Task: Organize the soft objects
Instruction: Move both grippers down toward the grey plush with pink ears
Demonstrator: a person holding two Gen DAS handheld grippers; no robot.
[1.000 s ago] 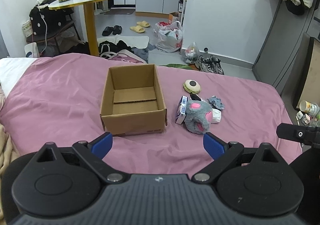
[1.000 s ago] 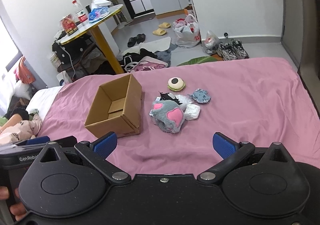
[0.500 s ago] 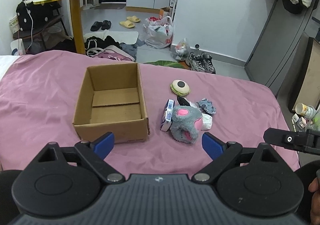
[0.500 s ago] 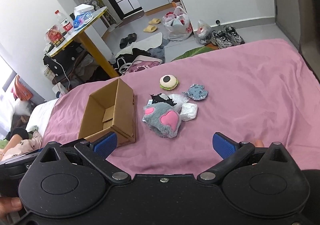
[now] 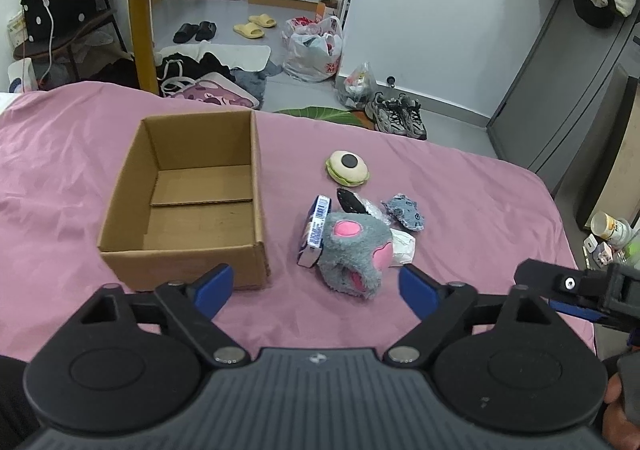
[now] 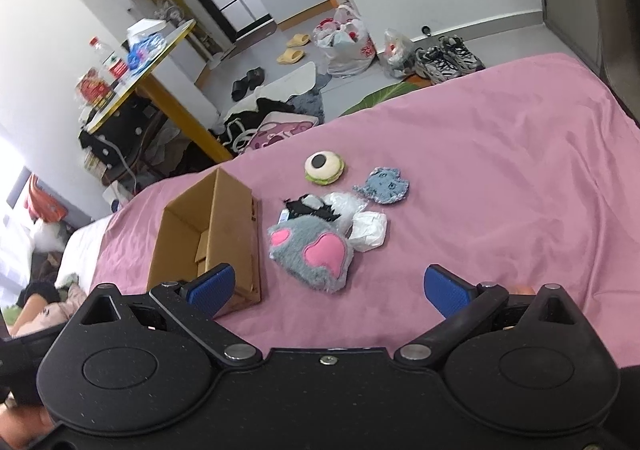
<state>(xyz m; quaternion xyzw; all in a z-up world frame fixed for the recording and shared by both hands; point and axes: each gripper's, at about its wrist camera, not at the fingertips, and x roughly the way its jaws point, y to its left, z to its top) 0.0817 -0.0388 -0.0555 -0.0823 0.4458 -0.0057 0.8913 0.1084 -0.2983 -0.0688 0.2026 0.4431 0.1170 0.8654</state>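
Over the last second both pairs of tongs have come forward over the pink bedspread (image 5: 460, 185), so the cardboard box (image 5: 188, 201) and the pile of soft things beside it now fill more of each view — an approach, by the look of it, with nothing yet picked up. The left tongs (image 5: 316, 284) stand wide and empty, their blue pads framing the near corner of the box and the grey plush paw (image 5: 354, 250) with its pink pads; the right tongs (image 6: 332, 288) are likewise spread wide and empty, and the plush paw (image 6: 310, 252) lies just ahead of them, between the tips. The box is open and bare inside, so the sorting seems to be at its start. Taking the box as the mark: the paw lies just to its right, near its front corner; a small barcoded packet (image 5: 316, 230) leans between box and paw, touching the paw; a crumpled white wrapper (image 5: 402, 246) sits beyond the paw; a small grey cat-face patch (image 5: 404, 209) lies farther right; and the round burger-shaped toy (image 5: 346, 167) rests toward the far right, well apart from the box wall.
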